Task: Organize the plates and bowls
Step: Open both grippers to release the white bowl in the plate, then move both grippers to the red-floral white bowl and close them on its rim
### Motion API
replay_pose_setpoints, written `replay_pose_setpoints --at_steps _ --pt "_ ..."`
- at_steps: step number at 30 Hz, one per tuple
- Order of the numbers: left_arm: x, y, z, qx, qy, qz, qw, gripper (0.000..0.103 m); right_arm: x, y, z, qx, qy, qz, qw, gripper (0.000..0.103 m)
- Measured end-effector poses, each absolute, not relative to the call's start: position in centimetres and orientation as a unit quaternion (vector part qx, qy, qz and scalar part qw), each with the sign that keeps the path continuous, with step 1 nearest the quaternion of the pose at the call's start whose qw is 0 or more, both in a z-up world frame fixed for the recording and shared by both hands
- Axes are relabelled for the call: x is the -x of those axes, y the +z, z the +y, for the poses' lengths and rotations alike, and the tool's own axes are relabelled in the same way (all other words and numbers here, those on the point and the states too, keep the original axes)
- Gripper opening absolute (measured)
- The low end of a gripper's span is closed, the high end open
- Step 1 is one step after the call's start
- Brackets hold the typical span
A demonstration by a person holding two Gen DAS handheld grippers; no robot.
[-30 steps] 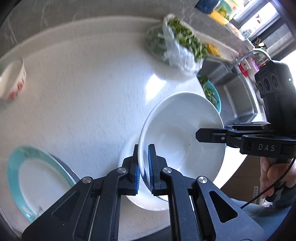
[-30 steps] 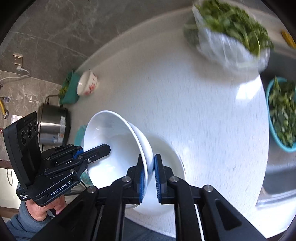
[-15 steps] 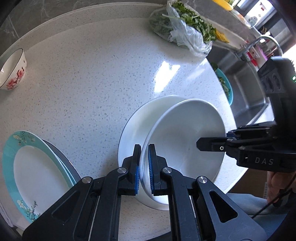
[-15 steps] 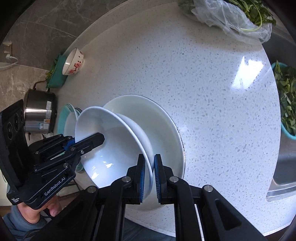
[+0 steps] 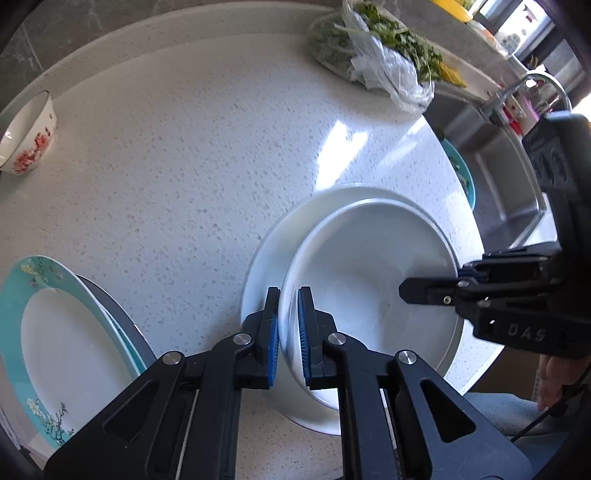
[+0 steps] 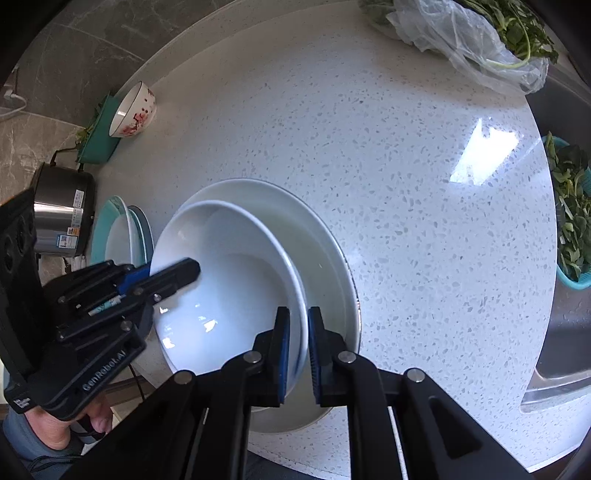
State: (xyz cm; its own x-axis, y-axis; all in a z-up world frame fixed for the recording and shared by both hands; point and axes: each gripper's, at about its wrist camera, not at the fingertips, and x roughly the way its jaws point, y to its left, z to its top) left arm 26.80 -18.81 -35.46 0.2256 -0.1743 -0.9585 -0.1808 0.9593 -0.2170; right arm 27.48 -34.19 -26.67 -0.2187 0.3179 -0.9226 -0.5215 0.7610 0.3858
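A deep white plate [image 5: 369, 280] [image 6: 229, 280] rests nearly flat inside a larger white plate [image 5: 269, 254] [image 6: 325, 251] on the speckled counter. My left gripper [image 5: 287, 295] is shut on its left rim. My right gripper [image 6: 295, 314] is shut on its opposite rim; it also shows in the left wrist view [image 5: 436, 291]. A teal-rimmed floral plate [image 5: 55, 332] [image 6: 110, 229] lies stacked on other plates at the left. A small white bowl with red flowers [image 5: 27, 140] [image 6: 133, 110] stands at the far left.
A plastic bag of greens [image 5: 373, 66] [image 6: 472, 33] lies at the back. A teal basket of greens [image 6: 570, 218] sits by the steel sink [image 5: 506, 192]. A steel pot [image 6: 62, 214] and a green tray [image 6: 99, 136] stand left. The counter edge is close in front.
Both grippers have lowered the tilted deep white plate down into the larger white plate, and it now lies nearly flat. Both stay shut on its rim.
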Motion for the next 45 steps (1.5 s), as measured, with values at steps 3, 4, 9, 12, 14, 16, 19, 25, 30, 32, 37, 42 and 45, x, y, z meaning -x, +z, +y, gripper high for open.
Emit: replay_pose_setpoints --at_steps 3,4,9,12,14,16,19,25,30,32,37,42,45 --pt "-26.8 -34.8 -18.2 0.159 0.005 0.612 0.775 0.008 -27.4 -26.6 -34.2 0.076 0.341 0.701 0.621 0.014" --pt "-26.8 -34.5 -17.9 0.167 0.005 0.608 0.776 0.009 -27.5 -26.5 -34.3 0.074 0.341 0.701 0.621 0.016" --pt "-25.7 -31.4 -16.4 0.209 0.004 0.568 0.796 0.084 -27.4 -24.7 -34.6 0.055 0.347 0.693 0.629 0.056" --pt "-25.0 -28.7 -14.7 0.229 0.014 0.541 0.809 0.103 -27.4 -22.5 -34.8 0.058 0.349 0.678 0.644 0.070" --pt "-24.4 -27.3 -13.0 0.245 0.023 0.527 0.814 0.103 -27.7 -21.7 -34.8 0.061 0.352 0.673 0.647 0.071" --pt "-23.7 -25.8 -10.9 0.259 0.034 0.514 0.817 0.103 -28.6 -20.7 -34.6 0.061 0.351 0.669 0.652 0.073" --pt "-22.3 -23.2 -7.4 0.253 0.060 0.488 0.833 0.103 -30.0 -19.2 -33.8 0.055 0.357 0.658 0.661 0.086" --pt "-20.6 -20.5 2.6 0.192 0.138 0.444 0.864 0.103 -33.0 -16.7 -29.4 0.019 0.403 0.632 0.661 0.100" --pt "-22.0 -23.4 12.4 0.223 0.173 0.467 0.838 0.103 -35.6 -15.2 -21.6 0.005 0.430 0.605 0.670 0.100" --pt "-22.6 -24.7 15.2 0.233 0.192 0.478 0.825 0.101 -36.0 -15.4 -18.4 0.004 0.446 0.599 0.665 0.098" --pt "-25.8 -28.5 19.7 0.244 0.191 0.495 0.812 0.101 -36.9 -17.5 -9.9 0.024 0.455 0.607 0.651 0.084" --pt "-27.9 -32.4 21.1 0.253 0.178 0.514 0.800 0.094 -37.0 -21.1 -3.8 0.059 0.444 0.620 0.644 0.076" --pt "-28.4 -34.4 22.3 0.272 0.174 0.518 0.792 0.081 -37.6 -23.1 -1.5 0.066 0.436 0.632 0.637 0.076"
